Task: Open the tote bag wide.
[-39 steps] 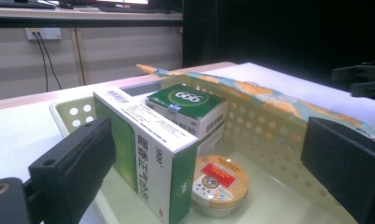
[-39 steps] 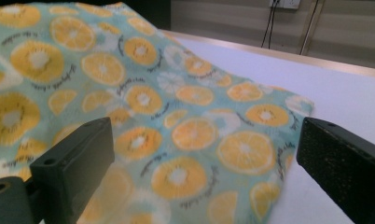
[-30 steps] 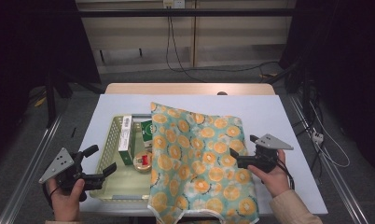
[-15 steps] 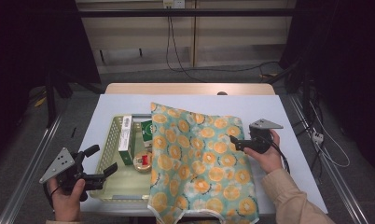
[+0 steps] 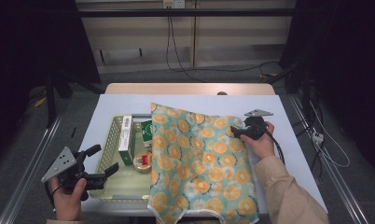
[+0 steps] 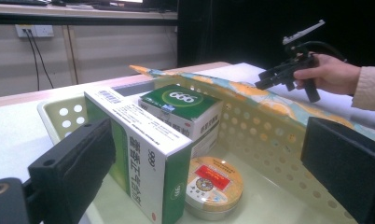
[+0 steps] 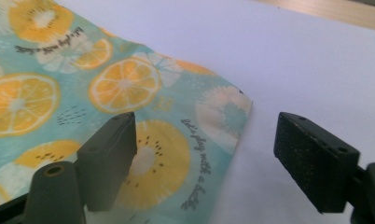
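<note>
Right claw (image 5: 236, 132) sat at the citrus-print cloth's (image 5: 202, 163) far right corner, jaws parted and just closing, straddling its edge, pads not pressing. Cloth ran 12-to-6, draped over the basket (image 5: 112, 140). Left claw (image 5: 101, 161), open, hovered at 9 o'clock.

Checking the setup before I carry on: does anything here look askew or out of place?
Yes, the orange-slice cloth. It lies crooked, draped over the right side of the basket and hanging past the table's near edge. In the basket, the white-and-green box stands on edge, tilted.
</note>
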A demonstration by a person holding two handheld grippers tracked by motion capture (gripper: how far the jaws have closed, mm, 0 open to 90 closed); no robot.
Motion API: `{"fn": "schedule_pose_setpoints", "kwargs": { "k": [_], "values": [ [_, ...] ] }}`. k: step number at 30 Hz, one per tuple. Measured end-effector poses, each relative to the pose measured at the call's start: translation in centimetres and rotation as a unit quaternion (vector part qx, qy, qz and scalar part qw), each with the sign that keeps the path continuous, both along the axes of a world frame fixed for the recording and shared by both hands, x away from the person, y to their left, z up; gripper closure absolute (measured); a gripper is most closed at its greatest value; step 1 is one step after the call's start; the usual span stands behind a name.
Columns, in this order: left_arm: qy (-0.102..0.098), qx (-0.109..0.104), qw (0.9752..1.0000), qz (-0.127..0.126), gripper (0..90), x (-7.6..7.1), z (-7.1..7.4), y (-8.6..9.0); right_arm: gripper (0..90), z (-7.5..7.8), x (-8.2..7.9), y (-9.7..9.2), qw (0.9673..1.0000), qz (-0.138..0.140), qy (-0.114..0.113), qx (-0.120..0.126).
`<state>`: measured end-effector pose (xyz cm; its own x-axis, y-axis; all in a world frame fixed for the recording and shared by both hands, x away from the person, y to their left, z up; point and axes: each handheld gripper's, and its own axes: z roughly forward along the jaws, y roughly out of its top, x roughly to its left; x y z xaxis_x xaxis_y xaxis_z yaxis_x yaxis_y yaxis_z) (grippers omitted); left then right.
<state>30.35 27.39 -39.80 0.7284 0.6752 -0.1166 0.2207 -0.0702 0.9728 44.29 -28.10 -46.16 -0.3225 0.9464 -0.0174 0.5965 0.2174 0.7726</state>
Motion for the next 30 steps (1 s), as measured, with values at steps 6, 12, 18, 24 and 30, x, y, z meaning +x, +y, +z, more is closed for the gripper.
{"fn": "schedule_pose_setpoints", "kwargs": {
  "k": [6,12,18,24,30],
  "values": [
    [-0.003,0.005,1.0,-0.003,3.0,0.0,0.1,-0.2,28.4,-0.6,1.6,0.2,0.9995,-0.003,0.026,-0.015],
    [-0.004,0.0,1.0,0.0,3.0,-0.1,0.2,-0.2,54.3,-0.5,1.6,-0.1,0.9995,0.007,0.029,0.006],
    [-0.004,0.009,1.0,0.001,3.1,0.0,0.2,-0.3,79.8,-0.4,1.4,-0.5,0.9992,0.018,0.034,0.013],
    [-0.004,0.012,0.9999,-0.003,3.1,0.0,0.3,-0.5,89.8,-0.2,1.3,-0.2,0.999,0.022,0.039,0.01],
    [-0.007,0.01,0.9999,0.0,3.1,-0.1,0.4,-0.4,90.0,0.4,1.1,-1.4,0.9995,-0.001,0.027,0.015]
  ]
}}
